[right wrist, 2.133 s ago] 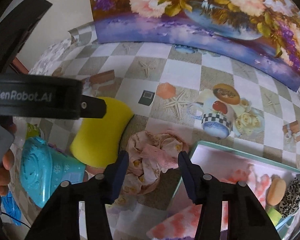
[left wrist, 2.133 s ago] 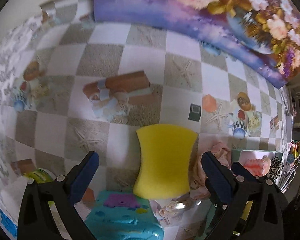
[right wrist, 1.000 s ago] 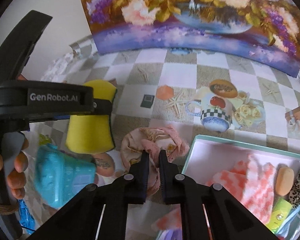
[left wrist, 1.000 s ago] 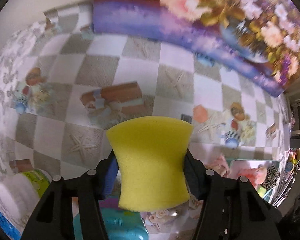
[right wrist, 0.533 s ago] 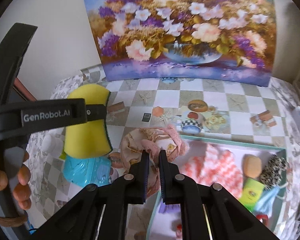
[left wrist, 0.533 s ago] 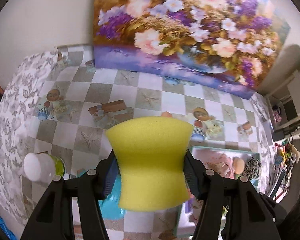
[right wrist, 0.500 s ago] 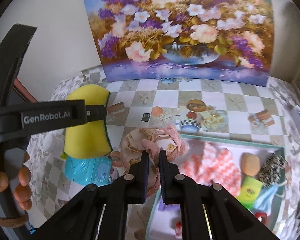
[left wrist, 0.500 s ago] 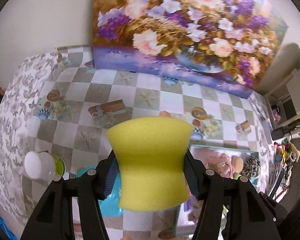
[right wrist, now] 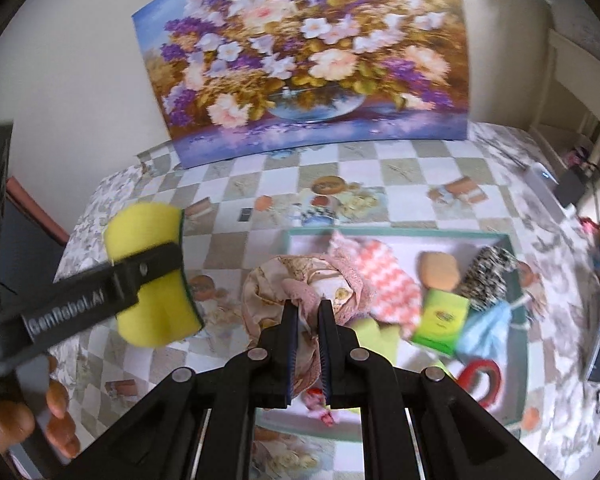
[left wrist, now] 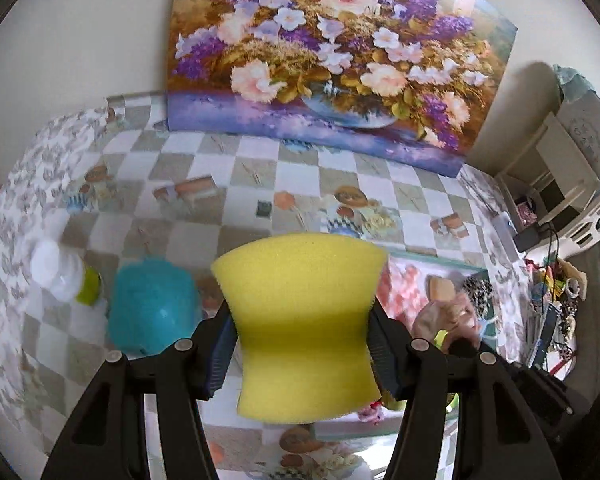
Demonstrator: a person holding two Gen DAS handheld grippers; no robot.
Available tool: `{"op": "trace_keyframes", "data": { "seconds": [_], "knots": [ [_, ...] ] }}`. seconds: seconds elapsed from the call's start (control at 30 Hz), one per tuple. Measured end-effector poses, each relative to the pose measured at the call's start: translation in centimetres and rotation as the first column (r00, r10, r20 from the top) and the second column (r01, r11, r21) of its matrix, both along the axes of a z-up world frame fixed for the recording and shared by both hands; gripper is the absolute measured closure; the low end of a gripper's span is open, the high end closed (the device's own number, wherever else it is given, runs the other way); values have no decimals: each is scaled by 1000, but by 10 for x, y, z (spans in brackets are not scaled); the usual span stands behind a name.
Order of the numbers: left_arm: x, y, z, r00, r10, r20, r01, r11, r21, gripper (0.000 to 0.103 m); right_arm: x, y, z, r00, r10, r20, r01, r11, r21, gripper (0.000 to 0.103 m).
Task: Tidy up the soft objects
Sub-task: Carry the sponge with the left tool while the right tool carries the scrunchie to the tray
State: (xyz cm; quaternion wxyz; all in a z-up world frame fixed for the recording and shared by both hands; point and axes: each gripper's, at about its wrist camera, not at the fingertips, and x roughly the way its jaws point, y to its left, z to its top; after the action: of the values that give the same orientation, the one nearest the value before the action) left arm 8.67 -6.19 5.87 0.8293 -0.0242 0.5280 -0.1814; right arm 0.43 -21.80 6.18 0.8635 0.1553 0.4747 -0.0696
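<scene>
A: What does the left camera see?

B: The left gripper point(left wrist: 300, 354) squeezes a yellow sponge point(left wrist: 300, 324). Its jaws press both sides, so the sponge is pinched in at the middle. It hangs in the air above the table point(left wrist: 236, 168).

A: What is under it?

B: A blue toy point(left wrist: 152, 310) sits on the table to the left. A white bottle point(left wrist: 60, 270) stands beside the toy. A box point(left wrist: 432, 258) lies to the right, with a pink cloth point(left wrist: 444, 316) over it.

A: And the right camera?

B: The right gripper point(right wrist: 308, 314) has its jaws almost closed. They pinch the pink cloth point(right wrist: 300, 280). The cloth bunches up in front of the jaws, over the near left corner of the box point(right wrist: 400, 233).

A: What is in the box?

B: A pink and white towel point(right wrist: 384, 276), a tan sponge point(right wrist: 439, 270), a spotty thing point(right wrist: 486, 272), a green pack point(right wrist: 442, 318) and a light blue cloth point(right wrist: 486, 328).

A: Where is the yellow sponge point(right wrist: 150, 276) here?

B: Off to the left, held up by the left gripper's black finger point(right wrist: 140, 274). A hand point(right wrist: 40, 416) holds that gripper at the bottom left.

A: What is at the back?

B: A big flower picture point(right wrist: 304, 60) leans on the wall.
</scene>
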Motion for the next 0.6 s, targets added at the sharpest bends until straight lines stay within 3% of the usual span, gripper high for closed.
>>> {"op": "trace_keyframes", "data": {
  "seconds": [0.43, 0.6],
  "knots": [
    [-46, -8, -44, 998, 32, -47, -37, 995, -97, 42, -45, -47, -13, 992, -127, -18, 128, 992, 23, 92],
    [-45, -17, -50, 999, 10, -50, -14, 997, -79, 42, -50, -71, -20, 981, -188, -40, 189, 981, 38, 92]
  ]
}}
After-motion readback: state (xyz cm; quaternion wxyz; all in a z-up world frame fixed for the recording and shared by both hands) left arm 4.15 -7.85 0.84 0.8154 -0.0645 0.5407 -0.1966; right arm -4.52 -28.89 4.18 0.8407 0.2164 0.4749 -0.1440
